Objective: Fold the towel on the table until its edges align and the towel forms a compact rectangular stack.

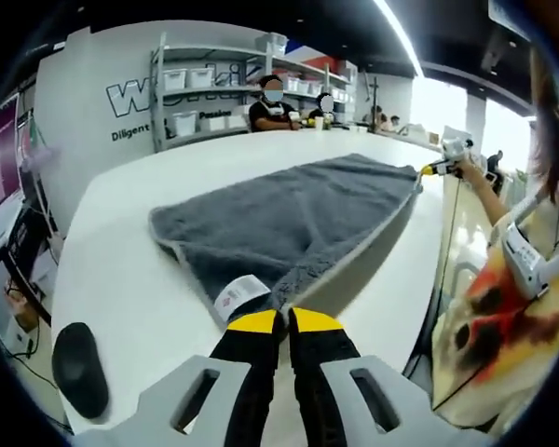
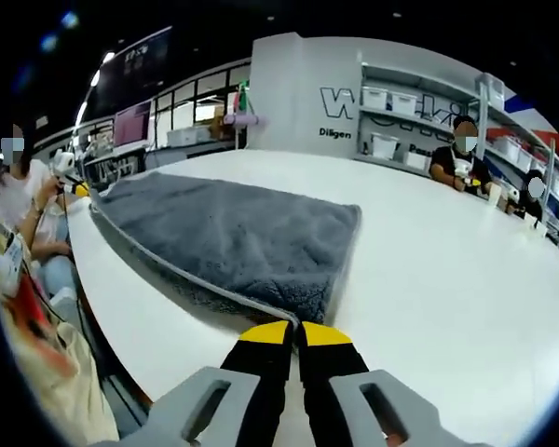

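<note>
Two near corners of the grey towel (image 1: 289,223), spread mid-frame on the white bench (image 1: 130,279), are clamped by the left tongs (image 1: 285,319) and right tongs (image 2: 293,332); uneven lifting could misalign the edges.

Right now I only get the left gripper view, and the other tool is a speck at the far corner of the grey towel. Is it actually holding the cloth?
Observer: Yes. In the right gripper view, the right gripper has its yellow-tipped jaws shut on a corner of the towel, right on the pale trim.
Operator: Can you see my tool from that side?
Observer: Yes, but it looks small. The left gripper is at the towel's far corner, close to the edge of the white table.
</note>
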Motion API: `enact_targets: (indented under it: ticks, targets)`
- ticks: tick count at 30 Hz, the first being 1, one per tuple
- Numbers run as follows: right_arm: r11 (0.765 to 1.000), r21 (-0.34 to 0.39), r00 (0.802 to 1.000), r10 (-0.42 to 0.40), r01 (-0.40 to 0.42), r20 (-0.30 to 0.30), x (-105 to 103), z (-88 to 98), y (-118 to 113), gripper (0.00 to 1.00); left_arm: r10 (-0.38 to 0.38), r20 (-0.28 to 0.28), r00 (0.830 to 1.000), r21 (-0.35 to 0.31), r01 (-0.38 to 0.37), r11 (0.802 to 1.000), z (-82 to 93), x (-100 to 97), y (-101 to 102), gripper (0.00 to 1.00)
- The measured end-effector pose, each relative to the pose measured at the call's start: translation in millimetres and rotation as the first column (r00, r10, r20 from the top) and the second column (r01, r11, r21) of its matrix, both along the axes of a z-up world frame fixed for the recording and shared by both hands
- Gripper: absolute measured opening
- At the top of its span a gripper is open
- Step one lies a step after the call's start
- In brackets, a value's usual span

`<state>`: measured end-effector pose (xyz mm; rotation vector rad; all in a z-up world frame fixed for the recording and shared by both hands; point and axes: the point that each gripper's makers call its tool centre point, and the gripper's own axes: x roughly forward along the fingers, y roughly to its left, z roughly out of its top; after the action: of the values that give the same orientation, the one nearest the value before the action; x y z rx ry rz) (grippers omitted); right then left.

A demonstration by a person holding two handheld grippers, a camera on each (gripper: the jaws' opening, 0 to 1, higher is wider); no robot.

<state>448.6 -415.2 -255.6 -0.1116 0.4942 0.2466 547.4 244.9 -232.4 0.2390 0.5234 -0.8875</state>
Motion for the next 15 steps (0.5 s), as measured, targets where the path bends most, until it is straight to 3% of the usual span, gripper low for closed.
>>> enact_targets:
  ticks: [5, 15]
  targets:
    - [1.000, -0.001, 1.000, -0.012, 0.012, 0.027, 4.9, 9.2, -2.7, 0.00, 0.007, 0.006, 1.000, -0.015, -0.006, 1.000, 3.1, 10.7, -3.0, 0.03]
    - [1.000, -0.020, 0.998, -0.023, 0.024, 0.050, 12.6, 19.4, -6.3, 0.00, -0.002, 0.026, 1.000, 0.026, 0.002, 1.000, 1.0, 22.9, -9.6, 0.03]
